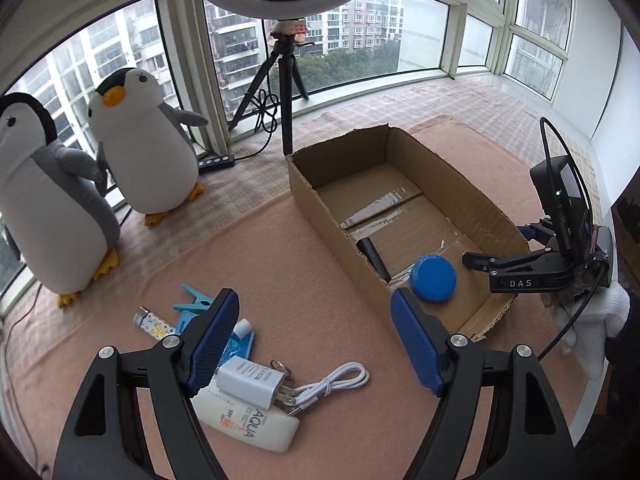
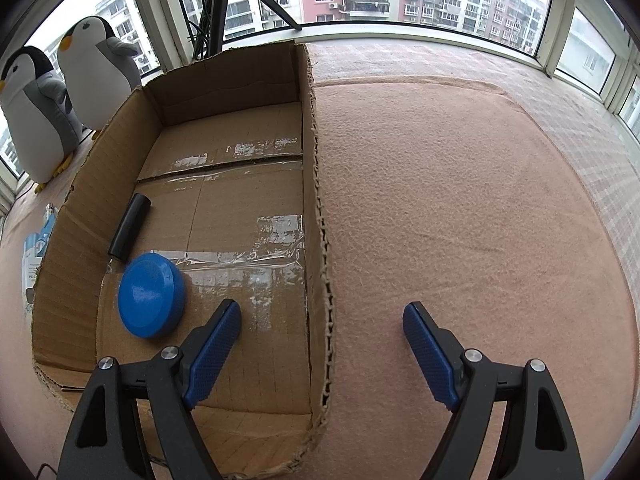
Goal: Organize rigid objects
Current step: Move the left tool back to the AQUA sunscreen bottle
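Left tongs (image 1: 314,320) released, empty, above charger (image 1: 250,380). Right tongs (image 2: 322,320) released, straddling box (image 2: 316,200) wall, seemingly untouching; blue lid (image 2: 150,296) left.

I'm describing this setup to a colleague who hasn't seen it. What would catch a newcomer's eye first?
Probably the two plush penguins standing by the window at left. Next, the open cardboard box on the pink mat, already holding a blue round lid and a black cylinder. A white charger and other clutter lie beside the box.

Right gripper (image 2: 322,322) open astride cardboard box (image 2: 316,200) wall, blue lid (image 2: 151,295), black tube (image 2: 130,232) inside
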Demonstrator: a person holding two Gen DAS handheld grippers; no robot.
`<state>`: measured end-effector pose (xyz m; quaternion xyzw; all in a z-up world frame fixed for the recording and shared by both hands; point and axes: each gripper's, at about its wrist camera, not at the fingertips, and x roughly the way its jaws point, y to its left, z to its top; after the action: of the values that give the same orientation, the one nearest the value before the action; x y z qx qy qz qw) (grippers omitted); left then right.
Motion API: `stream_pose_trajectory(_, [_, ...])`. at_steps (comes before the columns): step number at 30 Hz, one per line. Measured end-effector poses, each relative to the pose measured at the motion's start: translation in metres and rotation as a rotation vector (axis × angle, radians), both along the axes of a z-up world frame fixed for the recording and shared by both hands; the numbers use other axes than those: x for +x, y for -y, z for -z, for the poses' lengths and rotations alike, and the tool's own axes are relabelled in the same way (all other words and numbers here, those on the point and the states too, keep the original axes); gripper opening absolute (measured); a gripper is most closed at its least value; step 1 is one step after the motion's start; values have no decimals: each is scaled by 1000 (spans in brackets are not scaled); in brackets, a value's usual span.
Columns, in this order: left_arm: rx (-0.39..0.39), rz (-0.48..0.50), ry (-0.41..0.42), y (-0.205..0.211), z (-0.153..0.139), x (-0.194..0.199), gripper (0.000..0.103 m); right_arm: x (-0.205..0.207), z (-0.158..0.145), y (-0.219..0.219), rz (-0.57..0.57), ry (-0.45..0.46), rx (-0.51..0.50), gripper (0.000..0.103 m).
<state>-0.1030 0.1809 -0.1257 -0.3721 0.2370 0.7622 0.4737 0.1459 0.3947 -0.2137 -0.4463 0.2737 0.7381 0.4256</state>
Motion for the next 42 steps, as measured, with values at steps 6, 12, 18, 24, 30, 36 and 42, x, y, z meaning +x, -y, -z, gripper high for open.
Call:
stream_pose_trajectory(6, [-65, -104, -7, 42, 10, -41, 78, 1, 0, 0, -1, -1, 0, 80])
stream_pose_trajectory(12, [-107, -197, 39, 65, 18, -79, 57, 1, 0, 0, -2, -1, 0, 80])
stream_pose_trajectory(18, [-165, -229, 114, 62, 37, -96, 32, 2, 1, 0, 1, -3, -1, 80])
stream_pose_trajectory(24, [-224, -172, 143, 45, 55, -91, 31, 2, 1, 0, 0, -3, -1, 80])
stream_pose_trajectory(30, [-267, -127, 143, 31, 66, -85, 31, 2, 1, -1, 2, -5, -2, 80])
stream_pose_trajectory(36, [-259, -123, 159, 32, 67, -89, 31, 2, 1, -1, 1, -4, -1, 80])
stream_pose_trajectory(42, [-290, -95, 127, 42, 71, -80, 31, 3, 1, -1, 1, -4, -1, 80])
